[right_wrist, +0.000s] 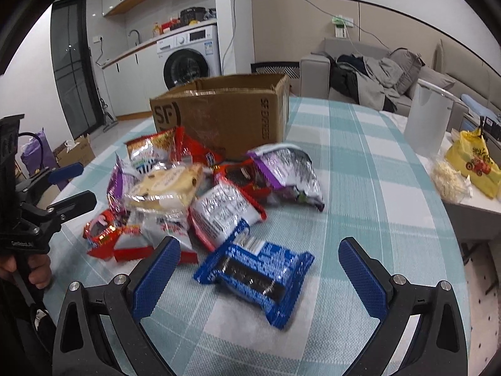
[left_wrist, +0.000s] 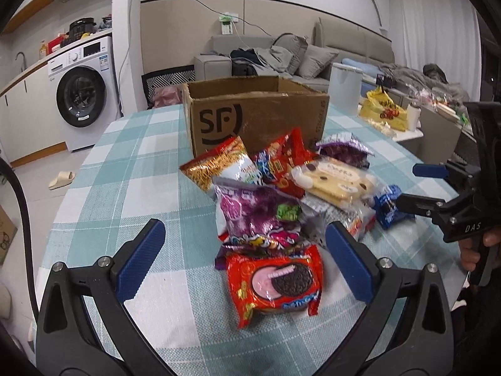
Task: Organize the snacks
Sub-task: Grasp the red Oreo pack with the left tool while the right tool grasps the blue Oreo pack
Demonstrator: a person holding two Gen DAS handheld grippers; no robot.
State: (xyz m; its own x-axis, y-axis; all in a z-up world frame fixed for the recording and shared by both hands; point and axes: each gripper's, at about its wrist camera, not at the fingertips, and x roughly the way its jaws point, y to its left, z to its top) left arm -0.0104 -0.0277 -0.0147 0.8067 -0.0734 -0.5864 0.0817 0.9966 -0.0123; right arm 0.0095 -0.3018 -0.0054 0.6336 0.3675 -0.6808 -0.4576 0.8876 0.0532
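Left gripper: jaws spread wide, holding nothing. A red Oreo packet lies flat on the table directly between its fingers, touching neither. Just beyond the packet sits the heap of snack packets; behind the heap stands an open cardboard box.

Right gripper: jaws likewise spread, empty. A blue Oreo packet lies between its fingers, slightly apart from the heap to its forward left. The box stands farther ahead.
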